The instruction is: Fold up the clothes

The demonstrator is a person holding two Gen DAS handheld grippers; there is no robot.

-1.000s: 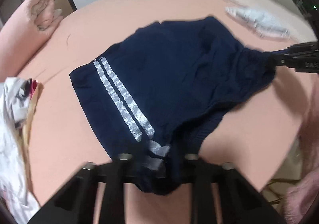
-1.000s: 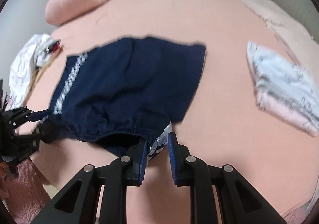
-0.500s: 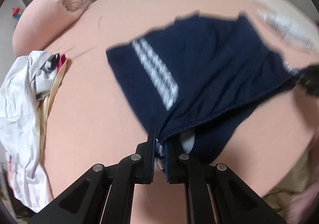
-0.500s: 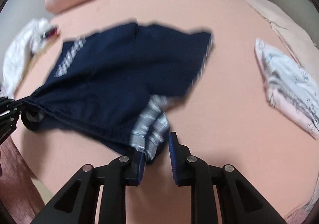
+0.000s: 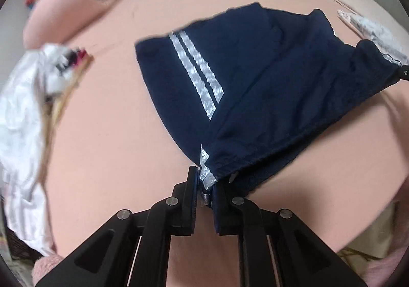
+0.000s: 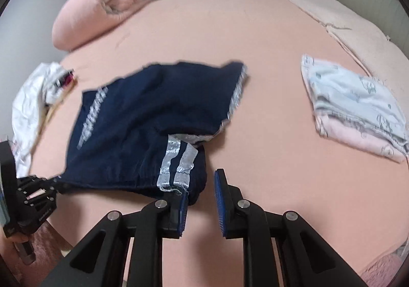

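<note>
We hold the navy shorts by the waistband corners, low in both frames, so they hang taut over the bed. The left gripper pinches one striped corner. The right gripper stands narrowly apart with cloth against its left pad only, so whether it grips, we cannot tell.

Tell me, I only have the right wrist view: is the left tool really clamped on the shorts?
Observer: Yes. The left wrist view shows the left tool shut on the navy shorts' waistband corner, beside a silver stripe end.
Operator: The white pile gets cut off for me. Where does it go?
Observer: The white clothes pile runs on along the bed's edge, toward the left tool's camera.
</note>
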